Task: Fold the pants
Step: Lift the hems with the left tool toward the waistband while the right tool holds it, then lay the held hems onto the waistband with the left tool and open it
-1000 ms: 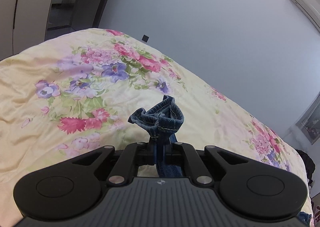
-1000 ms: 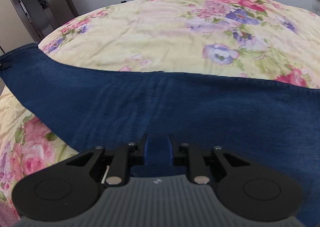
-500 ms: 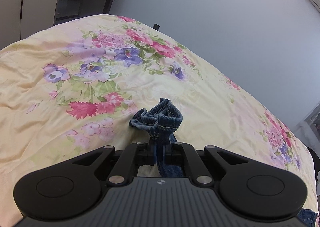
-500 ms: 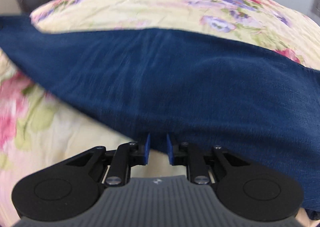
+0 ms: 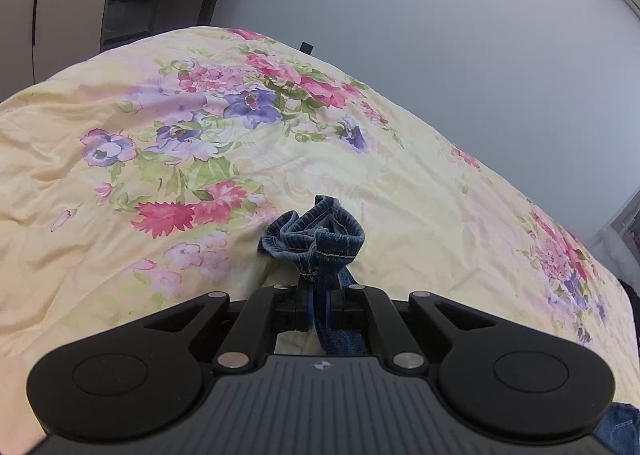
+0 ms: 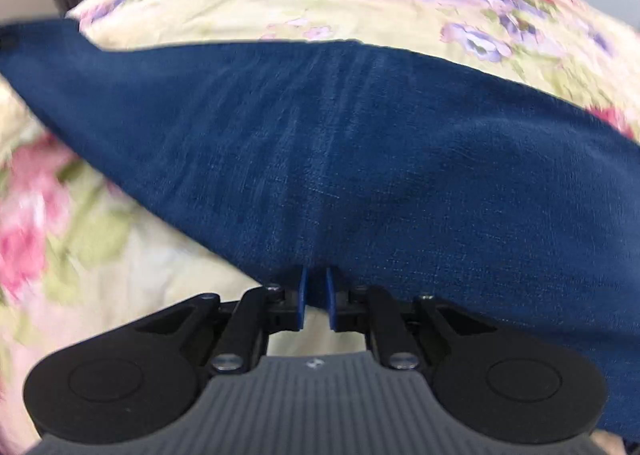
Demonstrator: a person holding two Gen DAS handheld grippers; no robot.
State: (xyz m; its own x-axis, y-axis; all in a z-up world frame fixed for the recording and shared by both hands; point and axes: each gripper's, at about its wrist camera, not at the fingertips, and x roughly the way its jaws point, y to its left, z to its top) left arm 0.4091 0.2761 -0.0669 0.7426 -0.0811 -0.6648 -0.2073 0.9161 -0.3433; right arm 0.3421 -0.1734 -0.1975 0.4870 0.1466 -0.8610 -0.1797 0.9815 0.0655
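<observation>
free room: floral bed [image 5: 120,183] bare beyond the bunched hem [image 5: 316,239]
obstacle: pants [image 6: 360,143] span bed, wall [image 5: 440,55] behind

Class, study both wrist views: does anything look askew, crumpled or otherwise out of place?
Yes. The hem end of the dark blue denim pants is bunched into a crumpled knot in the left claw, not flat on the yellow floral bedspread.
</observation>
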